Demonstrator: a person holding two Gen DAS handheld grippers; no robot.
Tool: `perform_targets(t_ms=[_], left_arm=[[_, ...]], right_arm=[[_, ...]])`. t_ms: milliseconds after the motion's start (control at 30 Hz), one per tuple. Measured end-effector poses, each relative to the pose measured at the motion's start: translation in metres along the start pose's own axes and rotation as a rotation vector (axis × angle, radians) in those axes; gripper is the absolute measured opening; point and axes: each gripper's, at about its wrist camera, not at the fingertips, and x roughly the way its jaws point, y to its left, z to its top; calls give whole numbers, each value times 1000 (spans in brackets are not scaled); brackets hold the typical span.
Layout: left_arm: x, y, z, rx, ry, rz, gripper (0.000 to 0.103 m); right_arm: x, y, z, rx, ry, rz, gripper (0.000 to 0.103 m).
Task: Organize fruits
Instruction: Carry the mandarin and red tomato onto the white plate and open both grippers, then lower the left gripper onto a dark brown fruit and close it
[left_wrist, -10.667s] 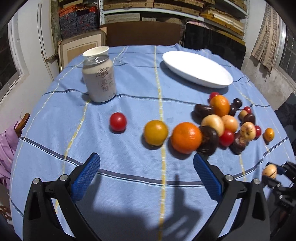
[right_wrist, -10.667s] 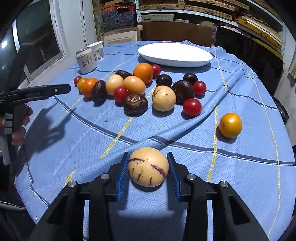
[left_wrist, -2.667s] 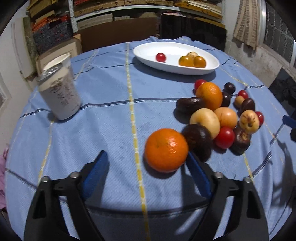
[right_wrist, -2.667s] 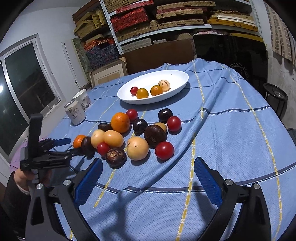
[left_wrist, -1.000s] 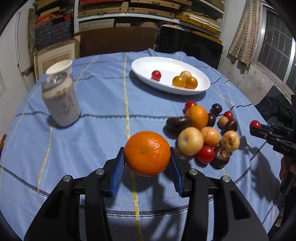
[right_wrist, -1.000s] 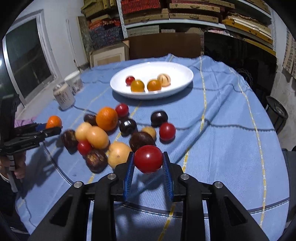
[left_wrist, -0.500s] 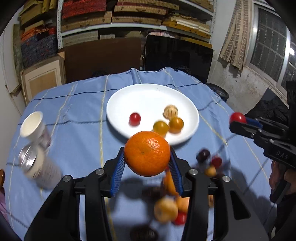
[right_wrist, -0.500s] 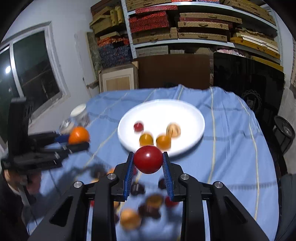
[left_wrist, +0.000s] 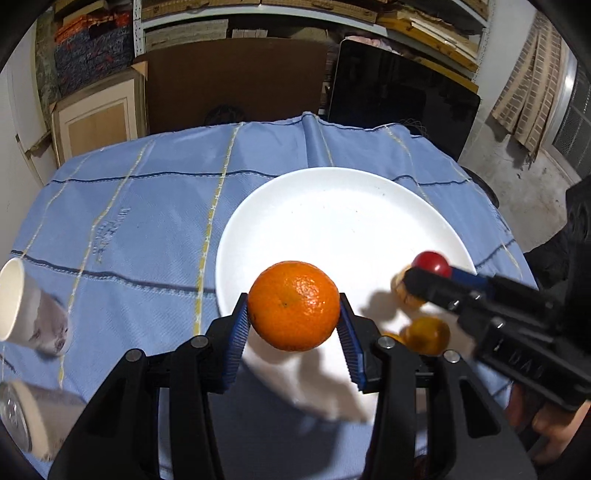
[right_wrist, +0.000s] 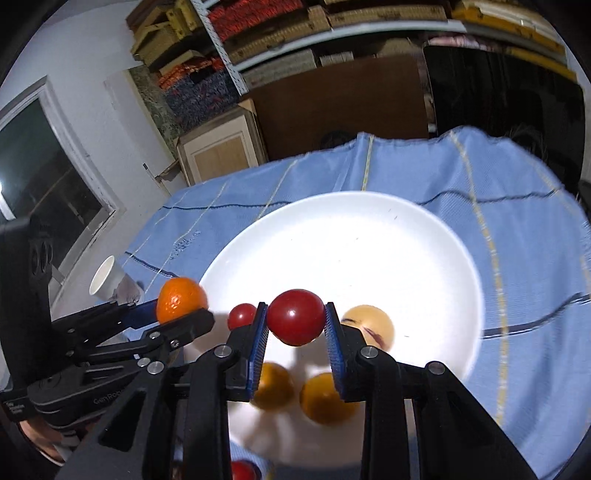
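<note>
My left gripper (left_wrist: 293, 325) is shut on a large orange (left_wrist: 293, 305) and holds it above the near rim of the white plate (left_wrist: 332, 221). My right gripper (right_wrist: 295, 334) is shut on a red tomato (right_wrist: 296, 322) over the same plate (right_wrist: 369, 251). In the left wrist view the right gripper (left_wrist: 428, 271) comes in from the right with the tomato (left_wrist: 431, 261). In the right wrist view the left gripper (right_wrist: 184, 310) carries the orange (right_wrist: 181, 299) at the plate's left edge. On the plate lie a small red tomato (right_wrist: 242, 315), a pale striped fruit (right_wrist: 367, 323) and two yellow-orange fruits (right_wrist: 321, 398).
A blue checked cloth (left_wrist: 147, 221) covers the table. A white paper cup (left_wrist: 14, 299) and a can (left_wrist: 22, 417) stand at the left edge. More fruit (right_wrist: 242, 470) shows below the plate's near rim. Shelves, boxes and a dark screen (left_wrist: 399, 92) stand behind the table.
Both grippers have carried their fruit forward from the fruit pile to over the white plate, which now fills both views. Both grips are unchanged.
</note>
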Motion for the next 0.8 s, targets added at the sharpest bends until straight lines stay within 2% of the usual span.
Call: perform_targets(t_ms=[33,100,267,367,400,500,600,700,800], left_arm=[[4,0,3,-6,3,3,45],[6,1,6,-17,-3,13,60],[-15,-3,3,-7,-70,15,73],[-31,-4,-7,-3,-78,-15,76],[-37,-4,-12,5,-80,-14,78],[-56,-3,-27,12,-99,-17,80],[-77,-1,-46,14,-109,-27,83],[-96,-3,-68,34,-121,-22,83],[-112,-7,-87,59,-134,-24,83]], right_arm=[[3,-2,1,19,6,10,42],[0,-5,-1,44,-14,13,50],[-20,-9,-9,55,-37,18,50],[-37,-17,-20,98,-39,49,55],[-45,-19,-24,114,-48,49,62],[-75,-24,-41,134,-81,72,63],[-106,-25,-59,125,-122,54,65],[-133,-24,-81,95,-155,-8,73],[-150,-15,-100,46,-161,-39,74]])
